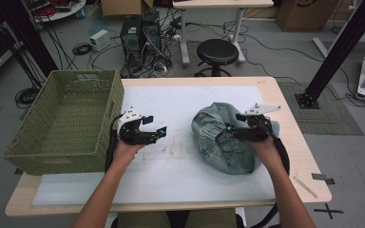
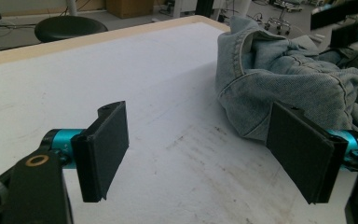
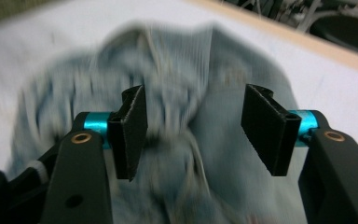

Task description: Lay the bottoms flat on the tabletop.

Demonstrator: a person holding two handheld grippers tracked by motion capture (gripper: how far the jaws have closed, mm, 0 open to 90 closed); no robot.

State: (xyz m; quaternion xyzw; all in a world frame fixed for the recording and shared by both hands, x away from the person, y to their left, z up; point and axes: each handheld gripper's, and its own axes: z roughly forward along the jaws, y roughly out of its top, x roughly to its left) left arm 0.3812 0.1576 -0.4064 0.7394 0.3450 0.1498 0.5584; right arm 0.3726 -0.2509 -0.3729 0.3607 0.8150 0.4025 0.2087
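Both grippers sit on my side of the white mat: my right gripper point(image 1: 229, 131) hangs directly over the crumpled denim garment point(image 1: 225, 142), jaws parted with nothing pinched between them, while my left gripper point(image 1: 159, 132) rests well to the left, jaws spread wide and empty, pointing across at the heap. From the right fingers point(image 3: 130, 130) the denim lies straight ahead and below, so that hand is nearer. Farther out, I judge the bundle a rounded lump, slightly longer near-to-far, pointing nowhere clearly, with the green wicker basket point(image 1: 66, 118) well apart at the mat's left edge.
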